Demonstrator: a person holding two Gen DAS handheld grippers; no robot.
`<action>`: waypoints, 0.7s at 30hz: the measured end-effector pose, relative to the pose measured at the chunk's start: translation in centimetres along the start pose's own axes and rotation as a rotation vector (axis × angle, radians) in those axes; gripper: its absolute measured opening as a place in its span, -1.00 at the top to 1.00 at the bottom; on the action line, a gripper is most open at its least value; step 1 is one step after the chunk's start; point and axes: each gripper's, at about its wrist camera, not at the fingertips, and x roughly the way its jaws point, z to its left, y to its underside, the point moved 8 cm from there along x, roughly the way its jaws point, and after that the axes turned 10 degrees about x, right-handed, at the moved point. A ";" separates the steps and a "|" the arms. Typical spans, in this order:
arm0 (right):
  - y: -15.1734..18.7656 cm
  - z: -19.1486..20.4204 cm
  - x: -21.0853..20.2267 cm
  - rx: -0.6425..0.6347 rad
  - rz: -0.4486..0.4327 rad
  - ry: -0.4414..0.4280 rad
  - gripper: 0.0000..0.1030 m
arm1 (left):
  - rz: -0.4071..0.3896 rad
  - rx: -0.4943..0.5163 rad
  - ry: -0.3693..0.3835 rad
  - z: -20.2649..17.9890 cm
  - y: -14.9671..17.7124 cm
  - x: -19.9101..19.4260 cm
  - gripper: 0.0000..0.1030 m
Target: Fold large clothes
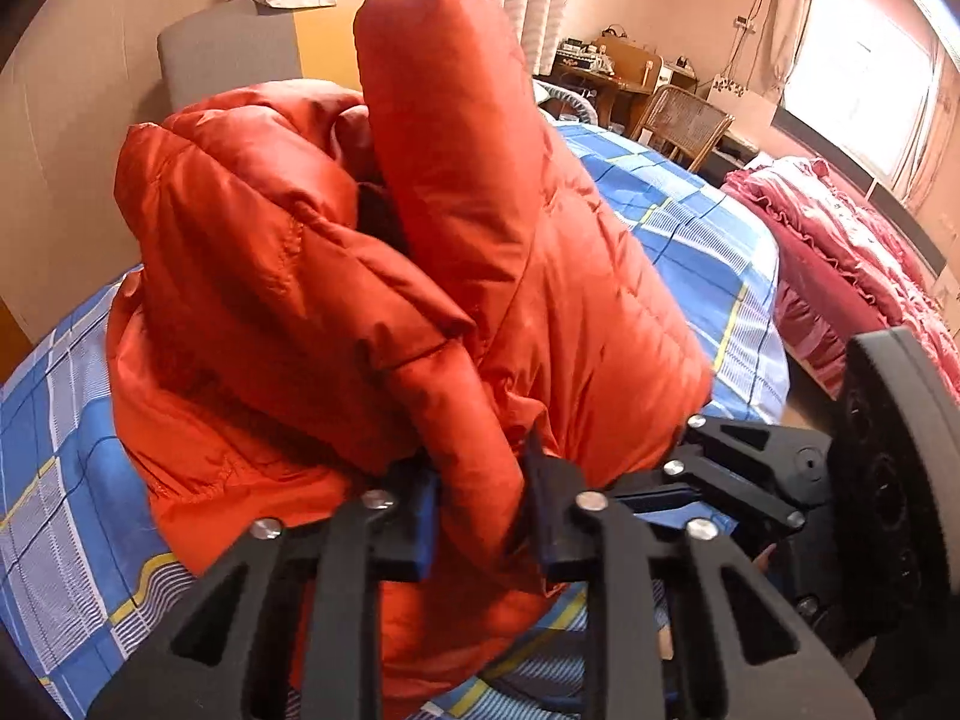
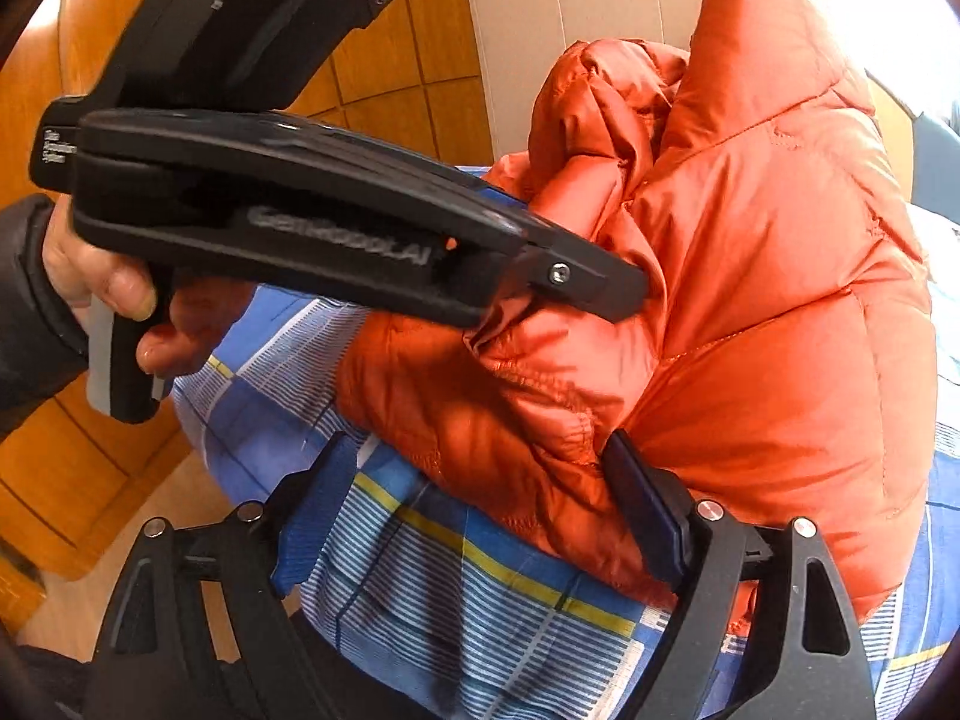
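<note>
An orange puffer jacket (image 1: 372, 276) lies bunched in a tall heap on the blue plaid bed sheet (image 1: 66, 480). My left gripper (image 1: 480, 516) is shut on a thick fold of the jacket's near edge. The right wrist view shows that gripper (image 2: 624, 294) from the side, with its tip pinching the jacket (image 2: 750, 300) and a hand (image 2: 102, 282) on its handle. My right gripper (image 2: 480, 516) stands open over the sheet (image 2: 456, 588) at the jacket's lower hem. Its right finger (image 2: 648, 516) rests against the fabric and its left finger (image 2: 312, 510) is apart from it.
A red ruffled quilt (image 1: 840, 252) lies at the bed's far right. Beyond the bed stand a wicker chair (image 1: 684, 120) and a cluttered desk (image 1: 600, 72). A grey headboard (image 1: 228, 54) rises behind the jacket. The wooden floor (image 2: 90, 480) shows past the bed's edge.
</note>
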 end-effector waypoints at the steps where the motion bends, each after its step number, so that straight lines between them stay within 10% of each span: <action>1: 0.2 0.2 -0.1 -0.004 0.000 0.005 -0.63 | 0.001 0.007 -0.004 0.1 0.1 0.0 0.67; 21: 1.0 0.7 -2.8 -0.047 0.008 0.060 -0.63 | -0.033 -0.025 -0.007 2.2 2.5 -1.2 0.80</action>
